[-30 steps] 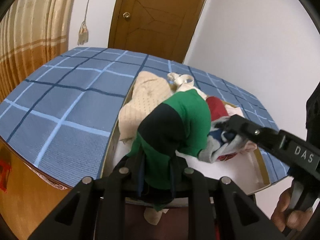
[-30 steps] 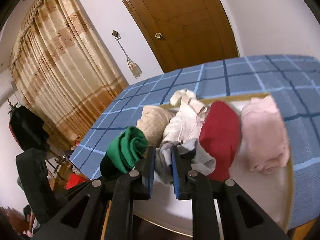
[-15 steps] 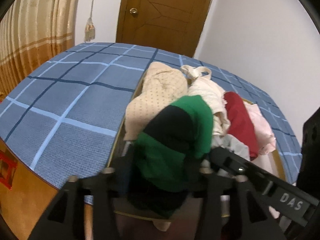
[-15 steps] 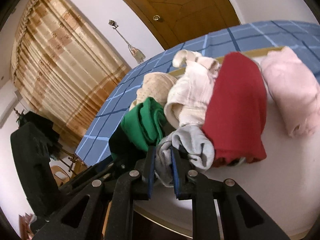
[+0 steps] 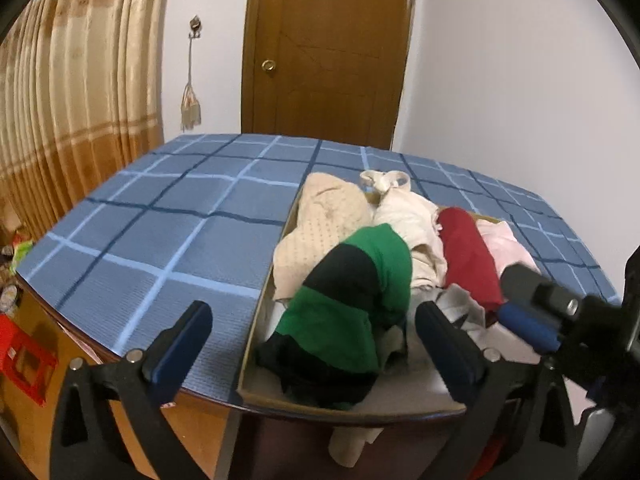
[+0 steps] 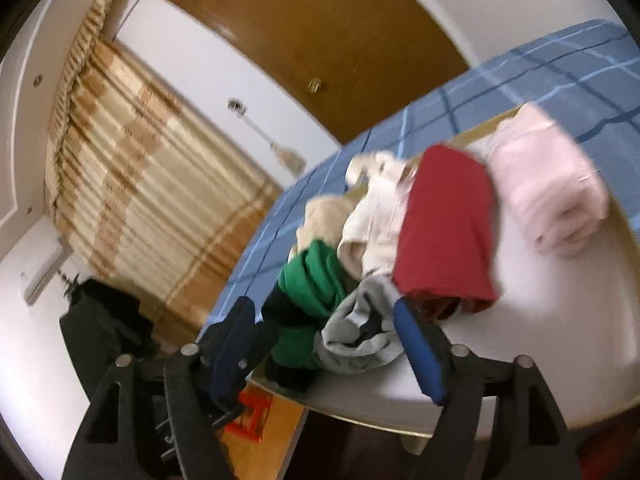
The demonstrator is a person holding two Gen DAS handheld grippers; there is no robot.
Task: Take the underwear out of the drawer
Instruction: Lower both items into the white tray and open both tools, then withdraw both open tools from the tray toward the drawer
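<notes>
An open drawer with a white floor holds several folded garments. A green and black underwear piece lies slumped at its front, between the fingers of my left gripper. Those jaws are opening wide and the pads do not touch the cloth. A grey underwear piece lies beside it, between the fingers of my right gripper, whose jaws are opening too, pads clear of the fabric. In the left wrist view the right gripper comes in from the right, over the grey piece.
Behind these lie a red roll, a pink piece, a cream dotted piece and a white one. A blue checked cover spreads left of the drawer. A door and a curtain stand behind.
Both grippers have opened. The left one let go of the green and black piece, the right one of the grey piece; both pieces now rest in the drawer. The right gripper rolled and sank.
</notes>
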